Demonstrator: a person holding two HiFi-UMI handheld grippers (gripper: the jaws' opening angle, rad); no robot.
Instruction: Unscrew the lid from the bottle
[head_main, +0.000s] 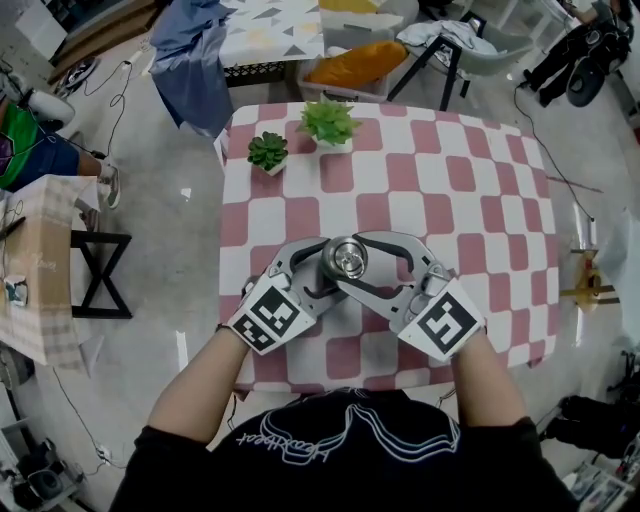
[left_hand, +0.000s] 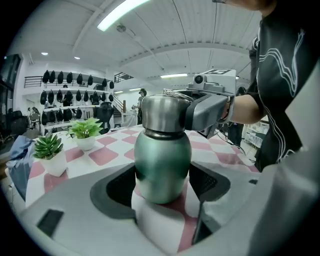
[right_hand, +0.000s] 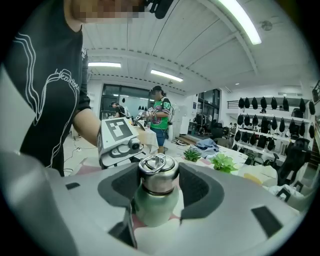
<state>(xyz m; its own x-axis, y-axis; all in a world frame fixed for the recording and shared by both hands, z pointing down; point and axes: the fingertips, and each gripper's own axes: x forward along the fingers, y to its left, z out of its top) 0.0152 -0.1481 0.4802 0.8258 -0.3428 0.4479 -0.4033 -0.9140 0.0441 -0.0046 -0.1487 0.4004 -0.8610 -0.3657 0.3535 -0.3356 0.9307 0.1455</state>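
While the left gripper (left_hand: 162, 184) clamps the bottle (left_hand: 162, 150), the right gripper (right_hand: 158, 182) — both forearms (head_main: 200, 385) angled inward — clamps the lid (right_hand: 158, 170).

1. The tabletop (head_main: 480, 200), covered in pink-and-white checks, carries three things.
2. A green bottle (left_hand: 162, 165) stands upright between both pairs of jaws.
3. A dark succulent (head_main: 267, 152) and a leafy plant (head_main: 328, 122), both potted, sit well beyond the jaws, near the far edge.

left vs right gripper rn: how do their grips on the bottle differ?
The left gripper is clamped on the bottle around its green body; the right gripper is clamped on the steel lid. The left grips low, the right at the very top. Shared: both are shut on the same upright bottle, coming in from opposite sides.
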